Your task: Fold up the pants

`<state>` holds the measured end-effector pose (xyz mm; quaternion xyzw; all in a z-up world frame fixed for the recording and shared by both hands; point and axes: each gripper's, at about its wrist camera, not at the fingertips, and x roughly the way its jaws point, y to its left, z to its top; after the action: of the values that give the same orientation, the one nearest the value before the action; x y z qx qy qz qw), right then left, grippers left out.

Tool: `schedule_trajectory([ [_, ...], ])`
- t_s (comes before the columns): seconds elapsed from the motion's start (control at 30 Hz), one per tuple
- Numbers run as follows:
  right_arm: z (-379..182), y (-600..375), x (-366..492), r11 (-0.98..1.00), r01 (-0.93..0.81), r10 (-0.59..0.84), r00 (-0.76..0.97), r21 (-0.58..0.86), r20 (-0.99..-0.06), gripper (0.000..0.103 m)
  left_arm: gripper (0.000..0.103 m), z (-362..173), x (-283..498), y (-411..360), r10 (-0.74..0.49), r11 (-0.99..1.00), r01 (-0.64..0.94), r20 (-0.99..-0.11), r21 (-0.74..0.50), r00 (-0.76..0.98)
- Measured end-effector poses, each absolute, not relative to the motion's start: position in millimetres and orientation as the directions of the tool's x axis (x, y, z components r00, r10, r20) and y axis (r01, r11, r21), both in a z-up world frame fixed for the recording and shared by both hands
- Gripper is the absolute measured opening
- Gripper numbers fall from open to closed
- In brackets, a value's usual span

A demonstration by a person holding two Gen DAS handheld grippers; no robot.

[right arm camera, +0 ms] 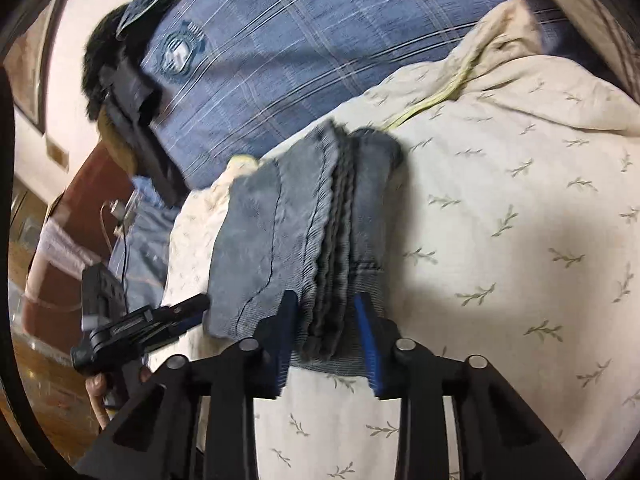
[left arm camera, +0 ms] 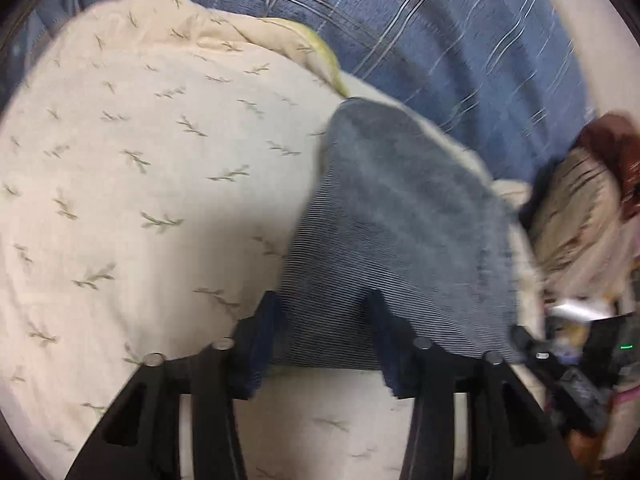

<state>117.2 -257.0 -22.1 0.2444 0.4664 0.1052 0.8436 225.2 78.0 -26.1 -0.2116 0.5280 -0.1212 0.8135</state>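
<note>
Pants (right arm camera: 304, 232), blue-grey and already folded into a thick stack, lie on the cream leaf-print bedspread (right arm camera: 500, 220), running from centre toward 12 o'clock in both views. The layered edges could slip apart and the bundle sag open if either grip loosens or one side is lifted unevenly. The left tongs (left arm camera: 324, 312) stand partly spread with the near edge between the pads. The right tongs (right arm camera: 326, 314) sit narrower, apparently pinching the stacked folds at 6 o'clock

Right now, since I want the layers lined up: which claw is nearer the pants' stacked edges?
Right. The right claw straddles the stacked edges; the left claw sits off at the pants' far side.
</note>
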Motion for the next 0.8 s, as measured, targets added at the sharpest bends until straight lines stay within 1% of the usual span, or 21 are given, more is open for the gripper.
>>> schedule_trajectory([
  [0.03,-22.9,-256.6,118.9,0.869,0.051,0.392,0.534,0.492,-0.749,0.027,0.035,-27.7,228.9,73.2,-0.393,0.899,-0.021,-0.827,-0.437,0.403],
  [0.2,-29.4,-255.8,123.7,0.902,0.076,0.337,0.491,0.424,-0.804,0.029,0.036,-36.7,236.6,64.9,-0.361,0.909,-0.052,-0.844,-0.413,0.396],
  [0.23,-36.1,-255.9,126.3,0.912,0.083,0.318,0.477,0.402,-0.82,0.036,0.035,-37.9,238.6,62.7,-0.355,0.912,-0.053,-0.849,-0.406,0.392],
  [0.27,-41.5,-255.8,125.9,0.907,0.092,0.325,0.47,0.411,-0.821,0.037,0.035,-37.3,239.5,59.3,-0.339,0.92,-0.049,-0.854,-0.389,0.395],
  [0.33,-45.7,-264.0,127.1,0.875,0.104,0.378,0.466,0.473,-0.8,0.037,0.035,-36.2,240.8,55.6,-0.321,0.931,-0.031,-0.857,-0.363,0.404],
  [0.37,-44.2,-265.5,126.7,0.872,0.101,0.383,0.47,0.479,-0.796,0.038,0.033,-34.9,240.1,56.6,-0.329,0.928,-0.027,-0.853,-0.371,0.405],
  [0.47,-39.1,-265.5,123.0,0.855,0.08,0.412,0.494,0.512,-0.766,0.038,0.033,-32.3,234.9,69.0,-0.424,0.877,-0.04,-0.808,-0.48,0.409],
  [0.5,-36.5,-265.2,121.9,0.85,0.065,0.423,0.506,0.522,-0.752,0.038,0.034,-31.1,233.1,74.0,-0.439,0.866,-0.041,-0.797,-0.498,0.415],
  [0.53,-34.2,-265.7,121.0,0.841,0.053,0.438,0.517,0.539,-0.735,0.041,0.037,-28.8,232.4,75.6,-0.455,0.854,-0.039,-0.78,-0.519,0.429],
  [0.63,-28.8,-267.9,117.7,0.817,0.031,0.47,0.542,0.575,-0.697,0.041,0.044,-24.3,227.0,83.0,-0.475,0.84,-0.022,-0.756,-0.541,0.45],
  [0.7,-21.3,-268.7,118.4,0.817,0.035,0.461,0.561,0.576,-0.688,0.046,0.044,-21.4,226.5,84.3,-0.48,0.837,-0.015,-0.748,-0.547,0.457],
  [0.73,-18.7,-267.7,121.2,0.817,0.031,0.461,0.565,0.576,-0.684,0.054,0.045,-16.4,227.9,85.3,-0.497,0.826,-0.002,-0.731,-0.563,0.467],
  [0.77,-14.1,-267.1,127.9,0.823,0.032,0.452,0.566,0.567,-0.689,0.06,0.048,-11.3,230.6,86.6,-0.505,0.819,0.006,-0.717,-0.573,0.479],
  [0.8,-11.3,-268.2,134.2,0.83,0.036,0.442,0.565,0.556,-0.697,0.06,0.05,-5.8,234.1,92.2,-0.505,0.819,0.005,-0.717,-0.574,0.48],
])
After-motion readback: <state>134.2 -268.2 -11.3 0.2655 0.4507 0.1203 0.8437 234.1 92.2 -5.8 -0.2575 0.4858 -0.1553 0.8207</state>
